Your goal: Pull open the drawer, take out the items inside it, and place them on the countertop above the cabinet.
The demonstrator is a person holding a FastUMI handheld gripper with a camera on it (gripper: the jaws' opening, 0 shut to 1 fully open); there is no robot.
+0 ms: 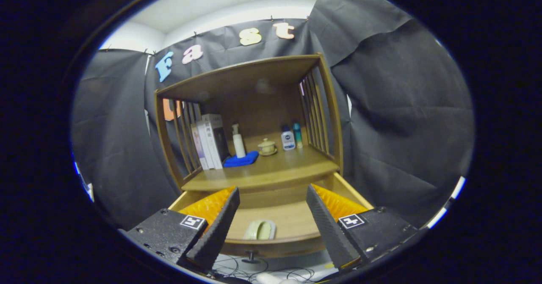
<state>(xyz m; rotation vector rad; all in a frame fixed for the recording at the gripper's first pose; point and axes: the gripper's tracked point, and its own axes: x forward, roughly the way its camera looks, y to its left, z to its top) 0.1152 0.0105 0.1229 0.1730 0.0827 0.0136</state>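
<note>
The tongs (273,199) stand spread wide with nothing between their fingers, hanging above the pulled-out drawer (271,244) of a wooden cabinet (330,106). Between the two fingers, down on the drawer's floor close to its front edge, lies a small pale green item (259,230) (rounded, its kind too small to tell); neither finger touches it. A dark knob (251,258) sticks out from the drawer's front panel, just below that item, and thin dark cables (254,271) trail over the floor under the drawer front.

Beyond the fingers runs the countertop (271,172), its front edge just behind the drawer's opening. Slatted wooden sides and a flat top enclose it, so anything set there passes in through the open front.

Along the countertop's left side several books (209,142) stand upright against the slats. Just right of them a blue cloth (241,160) lies folded, and a white pump bottle (238,142) stands touching its rear edge. Near the middle, towards the back, sits a small cream lidded cup on a saucer (267,147). To its right, near the right-hand slats, stand a white bottle with a blue label (288,139) and, just beside it, a slim teal bottle (297,135).

The front strip of the countertop is bare wood.
</note>
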